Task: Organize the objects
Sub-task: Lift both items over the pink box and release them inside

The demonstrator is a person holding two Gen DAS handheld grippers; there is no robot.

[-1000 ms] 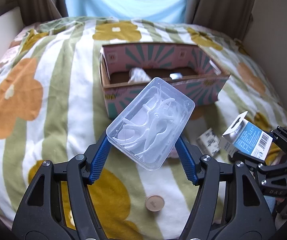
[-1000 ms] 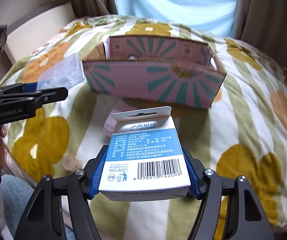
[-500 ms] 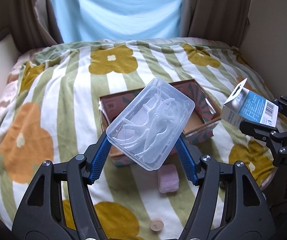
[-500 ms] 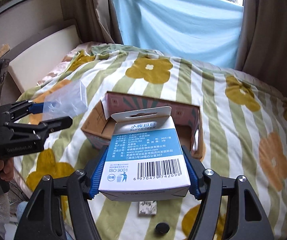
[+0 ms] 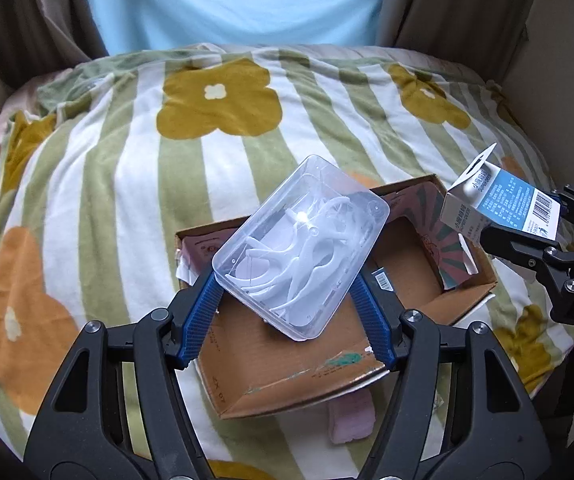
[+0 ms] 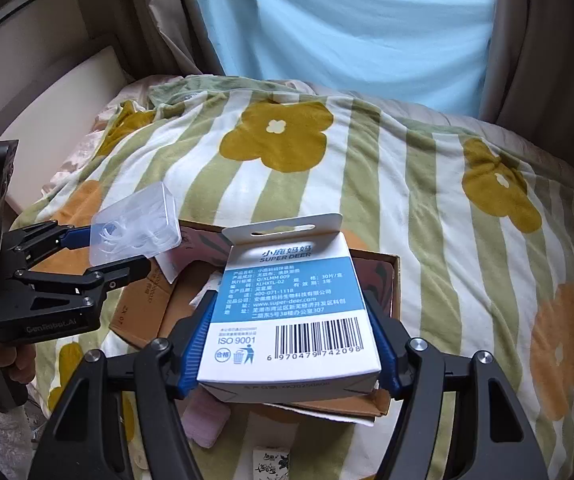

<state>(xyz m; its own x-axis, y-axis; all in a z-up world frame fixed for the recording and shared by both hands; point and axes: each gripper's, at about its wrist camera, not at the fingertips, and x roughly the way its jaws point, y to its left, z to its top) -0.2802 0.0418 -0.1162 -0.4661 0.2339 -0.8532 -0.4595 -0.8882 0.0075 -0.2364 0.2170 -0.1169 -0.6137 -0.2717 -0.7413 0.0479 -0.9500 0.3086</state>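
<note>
left wrist view shows the left gripper [image 5: 293, 286] clamped on the clear case [image 5: 301, 246] of white picks, held above the cardboard box [image 5: 419, 276]. the right gripper [image 6: 289, 346] is clamped on the blue carton [image 6: 289, 312], also over the box. both are not yet dropped in. a pink pad [image 5: 351, 420] and a small packet [image 6: 273, 462] lie on the blanket [image 5: 107, 160] just before the box; nothing blocks the opening

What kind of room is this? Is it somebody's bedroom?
Most likely a bedroom. A soft flowered blanket covers what looks like a bed, brown curtains hang by a window behind it, and a white headboard-like panel stands at one side.
</note>
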